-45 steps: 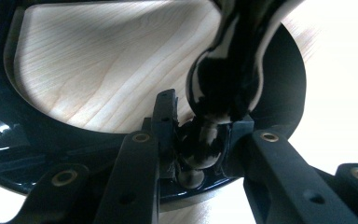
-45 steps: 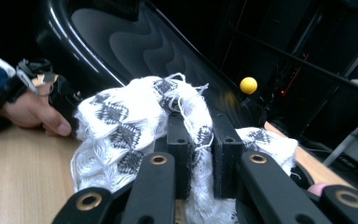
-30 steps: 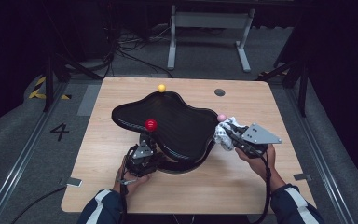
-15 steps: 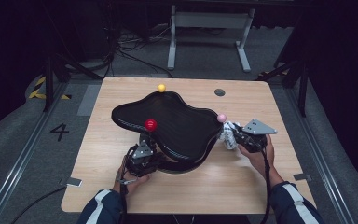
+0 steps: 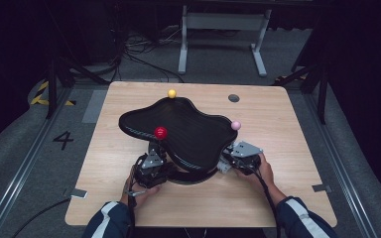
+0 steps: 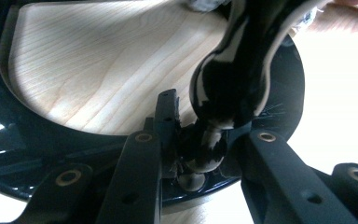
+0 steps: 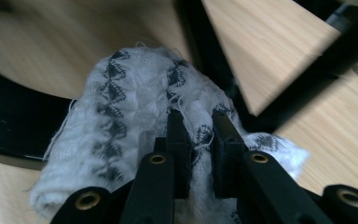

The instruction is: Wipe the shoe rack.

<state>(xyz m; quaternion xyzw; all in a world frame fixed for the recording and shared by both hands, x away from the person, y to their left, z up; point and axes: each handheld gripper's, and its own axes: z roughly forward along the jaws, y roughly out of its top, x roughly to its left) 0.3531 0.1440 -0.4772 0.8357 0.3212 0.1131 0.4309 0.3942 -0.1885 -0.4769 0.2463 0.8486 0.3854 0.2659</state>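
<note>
The left gripper (image 5: 151, 166) has kept its place at the near left of the black stand (image 5: 178, 130), jaws clamped on the stem (image 6: 209, 154) under the wavy top, so the stand is steadied. The change is on the other side: the right gripper (image 5: 230, 162), pinching a white patterned cloth (image 7: 135, 116) tight between its jaws, has dropped from beside the top's right edge to table level and now sits at the stand's near right, the cloth close to the dark base ring (image 7: 9, 130). That suggests wiping is shifting from the top to the base or underside. On the top lies a red ball (image 5: 160, 132); a yellow ball (image 5: 171, 93) sits at its far edge and a pink ball (image 5: 235, 125) at its right edge, just above the cloth hand. The overhanging top and the slanting struts (image 7: 307, 79) crowd the cloth's path, and a bump could send the balls rolling.
</note>
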